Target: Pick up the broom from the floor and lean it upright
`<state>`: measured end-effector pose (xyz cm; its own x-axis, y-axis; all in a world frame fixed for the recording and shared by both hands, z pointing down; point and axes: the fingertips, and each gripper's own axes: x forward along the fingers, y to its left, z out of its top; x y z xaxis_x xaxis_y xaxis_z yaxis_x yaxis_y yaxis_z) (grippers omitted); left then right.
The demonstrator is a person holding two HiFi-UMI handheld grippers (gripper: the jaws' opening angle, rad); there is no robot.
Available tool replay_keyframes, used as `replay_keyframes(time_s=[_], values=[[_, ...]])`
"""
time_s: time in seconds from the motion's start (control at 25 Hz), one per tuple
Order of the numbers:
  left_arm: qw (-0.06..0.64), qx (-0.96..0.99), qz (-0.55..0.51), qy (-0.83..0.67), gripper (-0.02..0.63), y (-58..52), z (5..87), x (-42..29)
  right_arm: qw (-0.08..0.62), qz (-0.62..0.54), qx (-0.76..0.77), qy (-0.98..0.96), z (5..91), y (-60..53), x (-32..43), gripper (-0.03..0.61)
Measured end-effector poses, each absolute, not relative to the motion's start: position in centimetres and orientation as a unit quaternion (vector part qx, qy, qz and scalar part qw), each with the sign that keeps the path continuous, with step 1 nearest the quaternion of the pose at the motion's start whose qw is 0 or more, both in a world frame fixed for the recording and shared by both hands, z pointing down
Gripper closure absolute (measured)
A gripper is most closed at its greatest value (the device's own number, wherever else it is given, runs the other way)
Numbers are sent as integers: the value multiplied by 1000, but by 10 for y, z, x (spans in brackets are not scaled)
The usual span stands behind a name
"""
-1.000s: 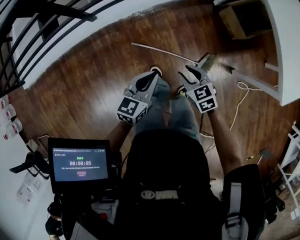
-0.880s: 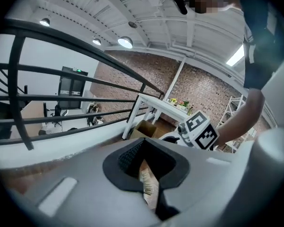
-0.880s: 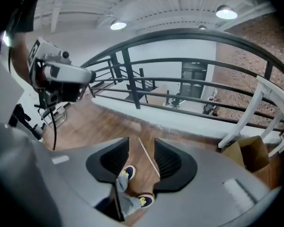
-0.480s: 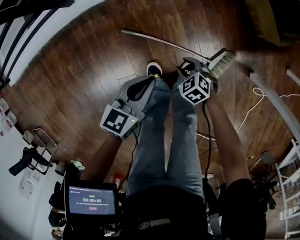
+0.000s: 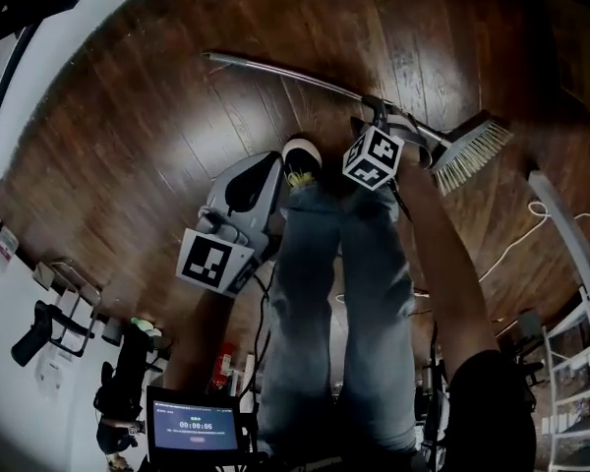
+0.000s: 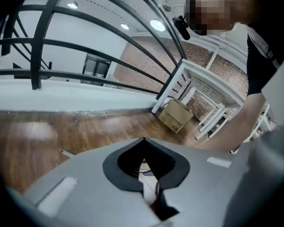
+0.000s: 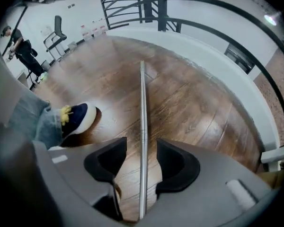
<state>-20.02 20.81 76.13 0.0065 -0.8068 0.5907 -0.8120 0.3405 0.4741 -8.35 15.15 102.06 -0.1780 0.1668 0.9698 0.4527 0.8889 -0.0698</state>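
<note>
Wooden floor [image 5: 157, 165], with the broom [image 5: 305, 82] lying flat on it just ahead of the person's shoes. The broom's long thin handle [image 7: 142, 108] runs straight across the boards to the bristle head [image 5: 472, 152] at the head view's right. Right tongs [image 7: 141, 145]: pointed steeply down over the handle close to the head, jaws opening wide. The handle passes between the pads with a gap on each side, so nothing is gripped yet. Left tongs [image 6: 143, 140]: jaws closed together and empty, held beside the left leg, apart from the broom. The handle looks stiff, smooth and probably metal, so likely light but slippery. A firm, square grip near the heavier head end should limit swinging, and a second hold farther up the handle would steady it.
</note>
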Motion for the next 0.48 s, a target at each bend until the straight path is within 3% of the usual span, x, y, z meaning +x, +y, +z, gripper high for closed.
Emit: replay_keyframes(time_s=[0.24, 0.4, 0.44, 0.48], values=[[429, 554, 2, -714, 595, 218, 804, -208, 660, -113, -211, -712, 1098, 150, -76, 377], [428, 556, 6, -712, 595, 217, 806, -211, 654, -126, -223, -712, 1105, 154, -68, 400], [427, 559, 9, -711, 595, 216, 805, -210, 652, -127, -220, -714, 1104, 152, -65, 487], [426, 560, 11, -711, 595, 214, 803, -211, 652, -128, -217, -715, 1103, 151, -63, 500]])
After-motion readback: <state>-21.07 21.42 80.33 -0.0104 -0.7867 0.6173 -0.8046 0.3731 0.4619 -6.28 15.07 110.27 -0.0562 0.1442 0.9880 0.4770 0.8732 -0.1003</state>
